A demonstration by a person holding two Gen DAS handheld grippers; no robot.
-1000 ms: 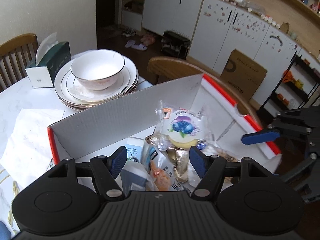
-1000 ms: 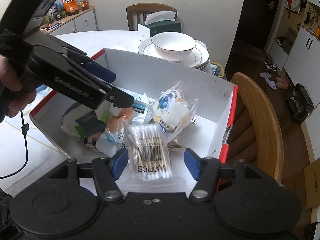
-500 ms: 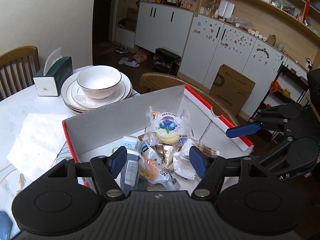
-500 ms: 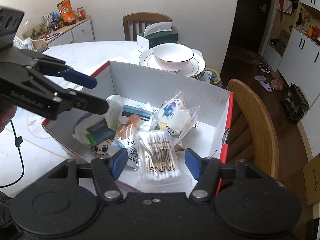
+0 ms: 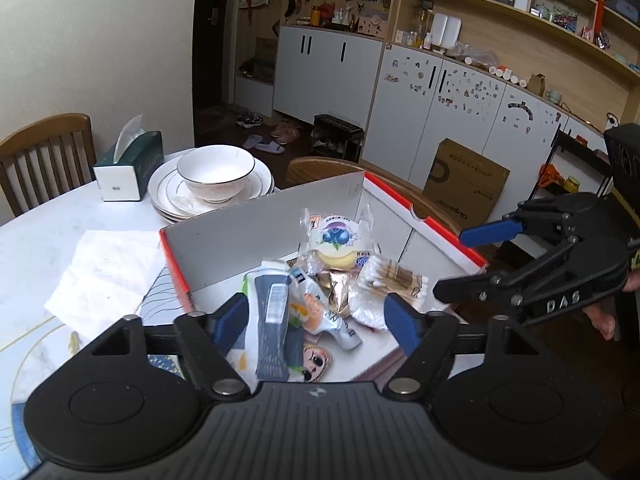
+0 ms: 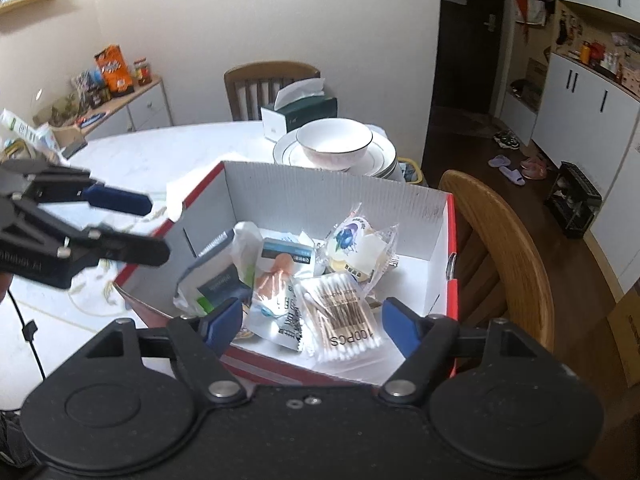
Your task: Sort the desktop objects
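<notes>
Box top open; packets crowd floor; far right corner bare.

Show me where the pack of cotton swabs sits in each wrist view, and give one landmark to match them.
Left wrist view: the pack of cotton swabs lies in the box, right of centre, just above the right fingertip.
Right wrist view: it lies low at centre, between the fingertips, its 100PCS print readable.
Shared landmark: the blueberry snack packet, just beyond the swabs in both.

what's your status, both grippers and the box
Left gripper open, empty. Right gripper open, empty. Cotton swabs and snack packets in red box. Nothing blocking.
</notes>
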